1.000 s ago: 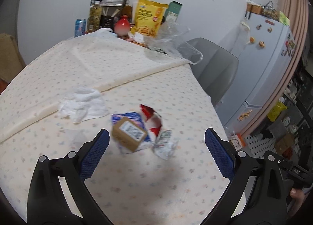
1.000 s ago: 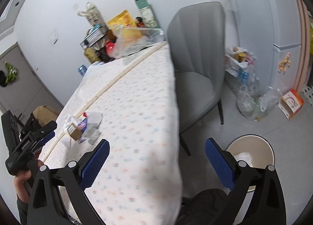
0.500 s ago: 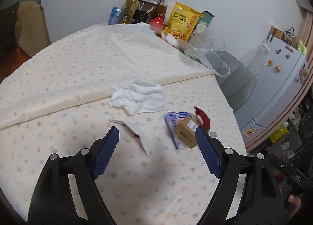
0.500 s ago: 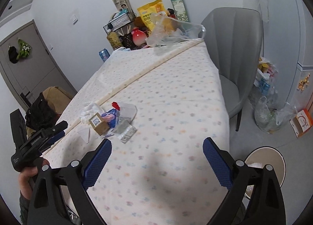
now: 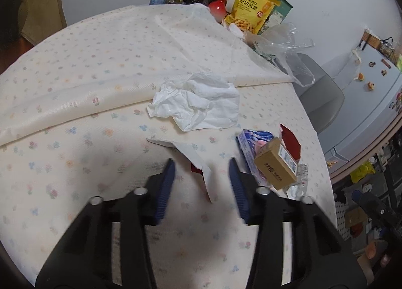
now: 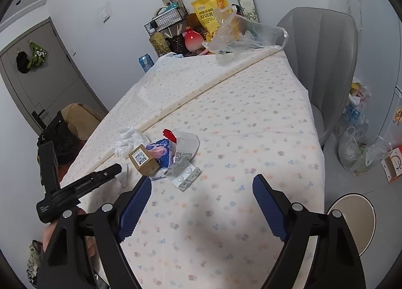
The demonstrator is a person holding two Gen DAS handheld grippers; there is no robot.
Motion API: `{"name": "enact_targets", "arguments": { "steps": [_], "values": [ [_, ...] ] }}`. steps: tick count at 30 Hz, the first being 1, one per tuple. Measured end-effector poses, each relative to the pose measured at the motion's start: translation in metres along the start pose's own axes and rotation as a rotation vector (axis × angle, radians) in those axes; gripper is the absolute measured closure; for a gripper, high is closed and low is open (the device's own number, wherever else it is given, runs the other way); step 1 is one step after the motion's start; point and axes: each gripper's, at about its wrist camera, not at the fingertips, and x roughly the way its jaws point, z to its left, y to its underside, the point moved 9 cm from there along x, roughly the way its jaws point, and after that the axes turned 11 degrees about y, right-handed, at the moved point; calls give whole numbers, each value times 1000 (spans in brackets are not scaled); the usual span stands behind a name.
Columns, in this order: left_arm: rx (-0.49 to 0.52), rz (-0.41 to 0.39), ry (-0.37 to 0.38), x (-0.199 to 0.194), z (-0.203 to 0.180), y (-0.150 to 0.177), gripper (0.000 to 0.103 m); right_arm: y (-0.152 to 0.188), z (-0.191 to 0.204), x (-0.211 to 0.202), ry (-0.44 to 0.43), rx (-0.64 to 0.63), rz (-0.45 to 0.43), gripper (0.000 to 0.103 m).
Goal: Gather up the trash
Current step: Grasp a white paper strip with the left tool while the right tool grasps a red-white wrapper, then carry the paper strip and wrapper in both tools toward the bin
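Trash lies on the flowered tablecloth (image 5: 75, 138): a crumpled white tissue (image 5: 198, 105) (image 6: 125, 140), a torn white scrap with red on it (image 5: 193, 155), a small cardboard box (image 5: 275, 165) (image 6: 143, 159) on a blue wrapper (image 6: 160, 150), a red and white packet (image 6: 183, 140) and a blister pack (image 6: 186, 174). My left gripper (image 5: 201, 181) is low over the cloth and its jaws are closing. The scrap sits between them, and a gap shows on each side. My right gripper (image 6: 201, 201) hovers over bare cloth near the blister pack, jaws wide but closing, nothing between them.
Groceries crowd the table's far end: a yellow snack bag (image 5: 251, 10), a clear plastic bag (image 6: 241, 35), a wire basket (image 6: 165, 20). A grey chair (image 6: 324, 62) stands at the right side. A round bin (image 6: 351, 223) and filled bags (image 6: 356, 153) are on the floor.
My left gripper has dropped and shifted left from the box to the torn scrap, and its jaws have narrowed around it. My right gripper has swung over the table and narrowed slightly.
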Motion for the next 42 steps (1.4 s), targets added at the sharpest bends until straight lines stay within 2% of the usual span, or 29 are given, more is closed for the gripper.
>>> {"name": "enact_targets", "arguments": {
  "steps": [1,5,10,16,23,24,25,26,29,34,42],
  "values": [
    [-14,8,2,3,2,0,88,-3,4,2,-5,-6,2,23],
    [2,-21,4,-5,0,-4,89,-14,17,10,-17,-36,1,26],
    [28,-60,-2,-27,-4,-13,89,-28,30,28,-32,-34,7,38],
    [30,-113,-19,-54,-1,-27,89,-40,50,65,-47,-56,63,47],
    [23,-121,-32,-63,3,-26,89,-40,56,106,-19,-76,141,52],
    [25,-123,-33,-64,2,-25,89,-39,57,111,-22,-78,154,62],
    [32,-126,-33,-66,-1,-25,89,-36,56,116,-21,-84,174,79],
    [36,-129,-33,-67,-3,-25,89,-35,56,118,-25,-84,183,87],
    [41,-131,-27,-68,-8,-25,89,-38,49,113,-25,-72,162,101],
    [60,-135,-11,-67,-20,-28,89,-53,37,84,-44,-41,85,101],
    [119,-135,36,-64,-61,-29,89,-59,17,39,-62,-14,16,101]
  ]
}}
